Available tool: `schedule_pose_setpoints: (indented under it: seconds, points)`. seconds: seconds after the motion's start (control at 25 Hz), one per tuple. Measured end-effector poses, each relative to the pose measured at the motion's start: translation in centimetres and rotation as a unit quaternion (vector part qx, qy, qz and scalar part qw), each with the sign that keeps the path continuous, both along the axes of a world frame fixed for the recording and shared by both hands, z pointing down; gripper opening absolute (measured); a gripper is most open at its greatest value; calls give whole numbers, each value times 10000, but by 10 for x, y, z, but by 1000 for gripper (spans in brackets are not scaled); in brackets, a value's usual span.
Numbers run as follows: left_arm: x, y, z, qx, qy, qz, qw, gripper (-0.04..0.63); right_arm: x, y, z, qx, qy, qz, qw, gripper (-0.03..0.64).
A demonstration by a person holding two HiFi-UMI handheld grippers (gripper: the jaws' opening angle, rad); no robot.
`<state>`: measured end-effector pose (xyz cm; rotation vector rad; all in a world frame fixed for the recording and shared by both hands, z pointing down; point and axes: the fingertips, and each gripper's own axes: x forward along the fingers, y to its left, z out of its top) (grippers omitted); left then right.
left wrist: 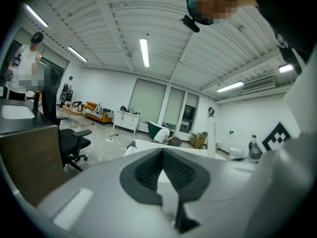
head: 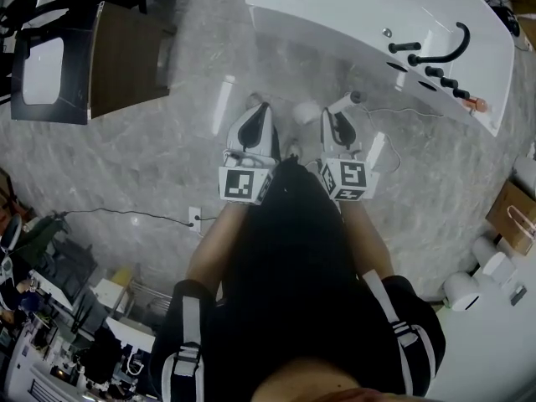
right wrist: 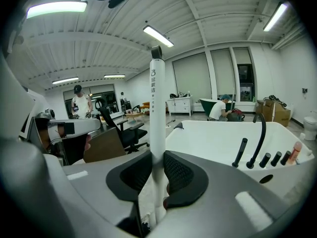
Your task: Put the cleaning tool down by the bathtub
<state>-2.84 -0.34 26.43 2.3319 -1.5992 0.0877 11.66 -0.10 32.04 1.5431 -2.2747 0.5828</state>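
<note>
The cleaning tool [right wrist: 157, 108] is a long, slim white rod with a grey cap at its top end and small dark print down the upper shaft. It stands upright, pinched low on its shaft between the black ribbed pads of the right gripper [right wrist: 157, 165]. The bathtub [head: 352, 7] is a white freestanding tub on the grey marbled floor, lying at one o'clock in the head view, near the tool. Black fittings [head: 435, 57], a curved spout and a row of knobs, stand on the deck at its three o'clock end.

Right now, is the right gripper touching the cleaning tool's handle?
Touching. In the right gripper view, the right gripper has its pads pressed on both sides of the white handle.
</note>
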Motion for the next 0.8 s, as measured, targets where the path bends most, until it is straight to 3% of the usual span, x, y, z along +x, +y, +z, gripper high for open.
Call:
schedule_pose_setpoints:
  seconds: [0.28,0.52,0.8]
  points:
    - [-3,-24,37,-152,92,60,9998,8,-3,-23,40,-130,59,141,9998,80]
    - [-10,-49,60,-23,132,89,9999,8,-8,-39,78,-245,99,244,9994,80]
    - [-22,-68,102,-280,209,39,9994,8,-19,-51,127,-380,187,299,9987,80]
